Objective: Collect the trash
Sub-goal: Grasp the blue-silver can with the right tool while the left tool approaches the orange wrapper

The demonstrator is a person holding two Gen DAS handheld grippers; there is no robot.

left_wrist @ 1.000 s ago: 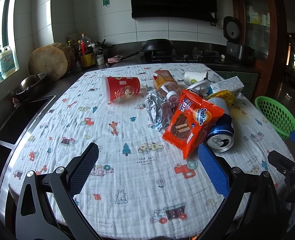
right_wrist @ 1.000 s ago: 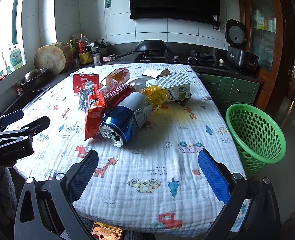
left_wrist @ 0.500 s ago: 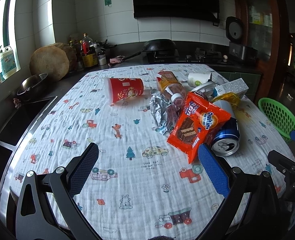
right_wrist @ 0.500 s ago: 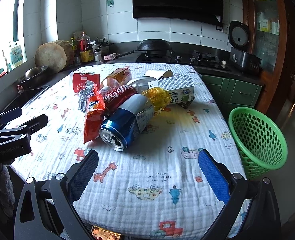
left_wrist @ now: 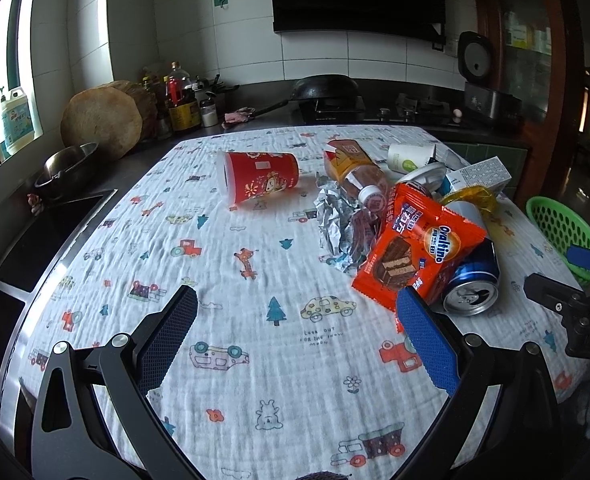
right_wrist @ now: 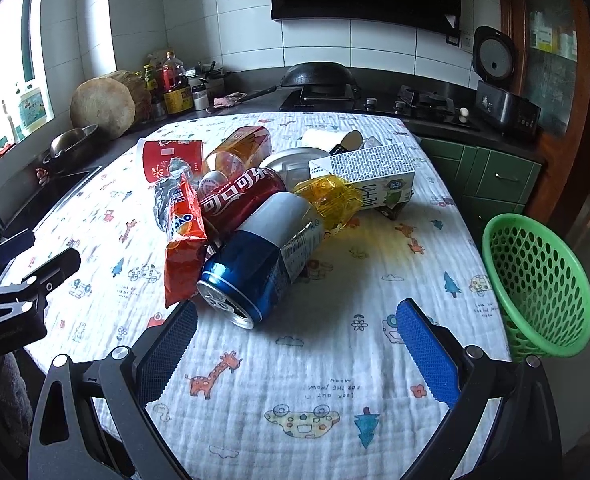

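A heap of trash lies on the patterned tablecloth [left_wrist: 255,360]: a red paper cup [left_wrist: 259,176], crumpled foil [left_wrist: 335,220], an orange Ovaltine wrapper [left_wrist: 419,256], a blue can [right_wrist: 263,264], a red cola can [right_wrist: 239,200], a yellow wrapper [right_wrist: 327,200] and a milk carton [right_wrist: 367,172]. A green basket [right_wrist: 535,288] stands beside the table on the right. My left gripper [left_wrist: 295,336] is open and empty, near the wrapper. My right gripper [right_wrist: 295,348] is open and empty, just in front of the blue can.
A kitchen counter runs behind the table with a wok [right_wrist: 315,76], bottles [right_wrist: 175,88], a round wooden board [right_wrist: 103,108] and a rice cooker [right_wrist: 499,80]. A sink [left_wrist: 35,232] with a metal bowl [left_wrist: 71,164] is on the left.
Both grippers have moved forward toward the trash heap; the blue can and the wrapper look nearer. Nothing was picked up.
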